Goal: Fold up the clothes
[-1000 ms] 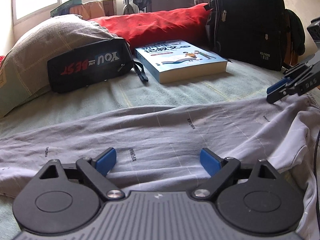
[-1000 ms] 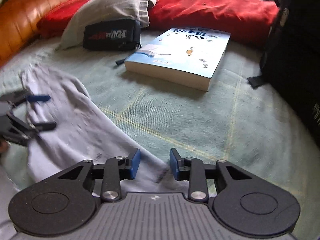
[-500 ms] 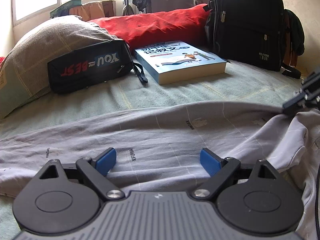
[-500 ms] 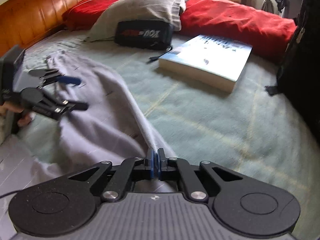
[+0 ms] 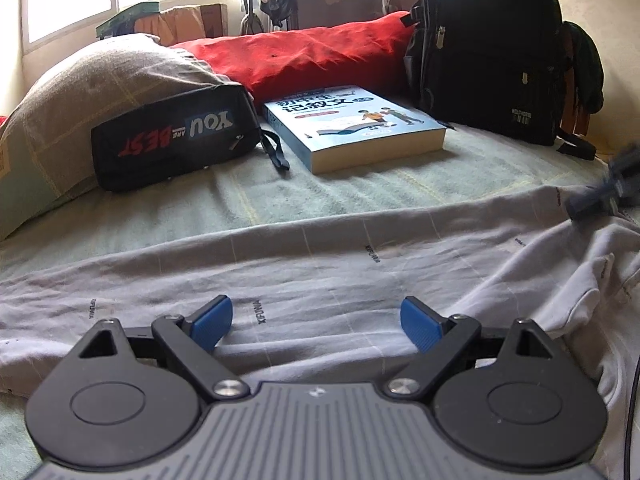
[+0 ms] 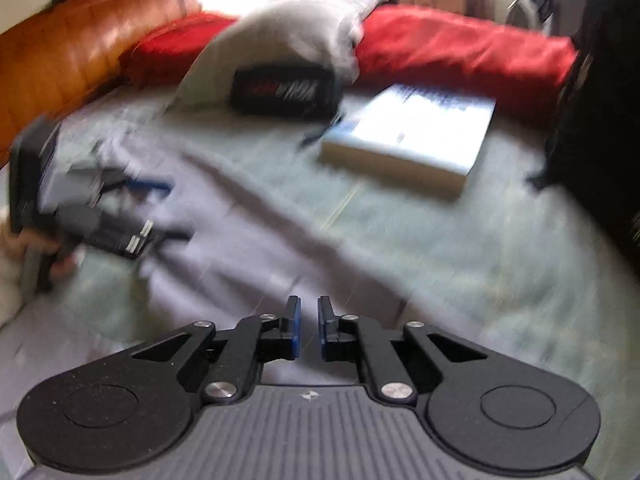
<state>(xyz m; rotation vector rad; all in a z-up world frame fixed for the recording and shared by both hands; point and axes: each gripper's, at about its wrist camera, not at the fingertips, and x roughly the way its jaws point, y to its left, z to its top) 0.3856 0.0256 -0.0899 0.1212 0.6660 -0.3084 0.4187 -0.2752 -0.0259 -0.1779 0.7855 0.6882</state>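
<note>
right gripper (image 6: 308, 330) pinches grey garment (image 5: 320, 264) edge | left gripper (image 5: 318, 322) gapes, unladen | tip: draw fabric taut first

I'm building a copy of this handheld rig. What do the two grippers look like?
Both look alike. The left gripper and the right gripper each have black linkage arms on two round black discs, silver pivot screws, blue ribbed pads on the fingertips and a grey ribbed body with a small white logo. A thin dark cable runs down the left view's right edge.
</note>
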